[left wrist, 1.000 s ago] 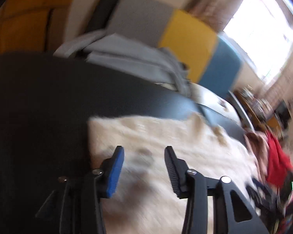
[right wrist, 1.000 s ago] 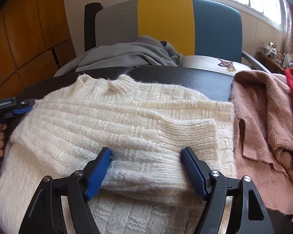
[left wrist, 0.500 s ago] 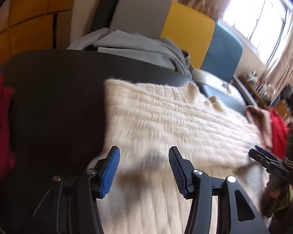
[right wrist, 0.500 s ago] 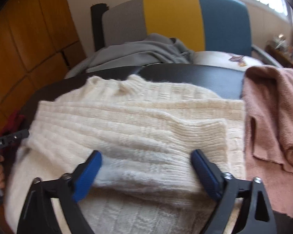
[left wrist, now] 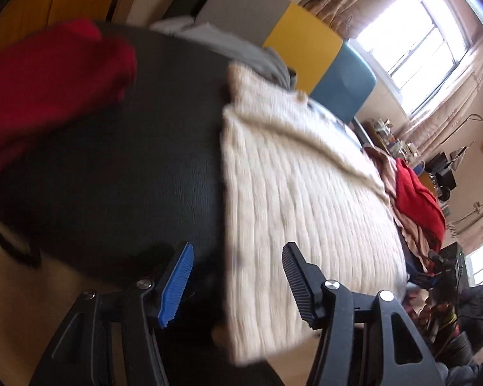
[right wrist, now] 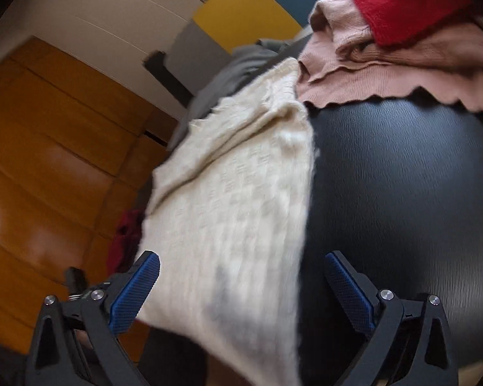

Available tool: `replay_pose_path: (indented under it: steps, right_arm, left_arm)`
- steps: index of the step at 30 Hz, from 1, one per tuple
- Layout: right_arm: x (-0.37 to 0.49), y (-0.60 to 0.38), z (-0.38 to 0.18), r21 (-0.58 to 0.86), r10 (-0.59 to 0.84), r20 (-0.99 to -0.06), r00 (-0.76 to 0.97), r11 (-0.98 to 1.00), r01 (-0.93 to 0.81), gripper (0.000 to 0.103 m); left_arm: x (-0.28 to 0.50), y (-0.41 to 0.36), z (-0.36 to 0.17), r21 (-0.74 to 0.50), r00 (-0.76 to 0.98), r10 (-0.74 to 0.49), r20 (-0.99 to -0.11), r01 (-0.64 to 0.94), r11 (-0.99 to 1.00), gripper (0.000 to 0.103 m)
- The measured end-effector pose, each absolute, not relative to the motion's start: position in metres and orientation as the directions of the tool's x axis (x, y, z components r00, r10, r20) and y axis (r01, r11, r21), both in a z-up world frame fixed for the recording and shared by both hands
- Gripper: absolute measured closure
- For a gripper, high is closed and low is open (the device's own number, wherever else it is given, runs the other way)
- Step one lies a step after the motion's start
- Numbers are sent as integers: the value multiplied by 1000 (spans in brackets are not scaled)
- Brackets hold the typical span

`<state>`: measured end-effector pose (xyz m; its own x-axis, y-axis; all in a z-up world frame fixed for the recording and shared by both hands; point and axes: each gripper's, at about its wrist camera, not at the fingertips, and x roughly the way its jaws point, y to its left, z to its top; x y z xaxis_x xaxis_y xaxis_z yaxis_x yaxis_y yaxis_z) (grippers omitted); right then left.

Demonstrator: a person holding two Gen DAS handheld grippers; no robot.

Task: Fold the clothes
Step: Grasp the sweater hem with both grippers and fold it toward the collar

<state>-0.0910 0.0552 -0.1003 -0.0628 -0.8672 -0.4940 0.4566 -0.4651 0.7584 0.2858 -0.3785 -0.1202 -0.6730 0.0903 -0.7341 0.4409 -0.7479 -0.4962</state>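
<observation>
A cream knit sweater [left wrist: 306, 193] lies flat on the black padded surface [left wrist: 128, 177], with a sleeve folded across it. My left gripper [left wrist: 236, 251] hovers over the sweater's left edge near the hem. Its jaws are opening and the pads touch nothing. In the right wrist view the same sweater [right wrist: 235, 193] runs up the middle. My right gripper [right wrist: 241, 257] stands wide open above the right edge, straddling cloth and black surface [right wrist: 402, 177] with no hold on anything. Both views are motion-blurred.
A red garment [left wrist: 48, 80] sits at the far left of the surface. A pink knit [right wrist: 386, 70] with a red garment [right wrist: 402, 0] on it lies at the right. Behind are a grey garment [left wrist: 241, 45] and a grey, yellow and blue chair back [left wrist: 302, 38].
Both hands swept outward: the left from the sweater's middle to its left edge, the right to its right edge while rolling. Both pairs of jaws widened, the right one most.
</observation>
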Motion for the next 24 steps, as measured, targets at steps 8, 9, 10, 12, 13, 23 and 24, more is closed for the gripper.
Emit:
replay_pose_path:
  steps: [8, 9, 10, 12, 13, 23, 24]
  right_arm:
    - [-56, 61, -132, 900, -938, -331, 104, -281, 334, 0]
    - [-54, 60, -132, 901, -937, -330, 114, -277, 334, 0]
    - [-53, 58, -133, 901, -936, -331, 122, -275, 336, 0]
    - [-50, 52, -132, 899, -932, -335, 140, -272, 342, 0]
    - [-49, 47, -131, 897, -930, -337, 150, -269, 350, 0]
    - [-31, 27, -132, 857, -905, -385, 181, -278, 433, 0]
    - [-27, 22, -133, 847, -882, -423, 208, -303, 436, 0]
  left_arm:
    - [295, -347, -159, -505, -608, 167, -777, 443, -741, 44]
    - [294, -347, -161, -503, -609, 162, -777, 444, -742, 44]
    - [292, -347, -163, -502, -608, 160, -777, 447, -740, 44]
    - [292, -344, -163, -504, -612, 161, -774, 442, -742, 43]
    - [290, -343, -164, -499, -611, 159, -776, 438, -748, 43]
    - [287, -343, -176, -543, -603, 225, -765, 418, -728, 42]
    - [286, -339, -174, -544, -601, 238, -763, 398, -738, 42]
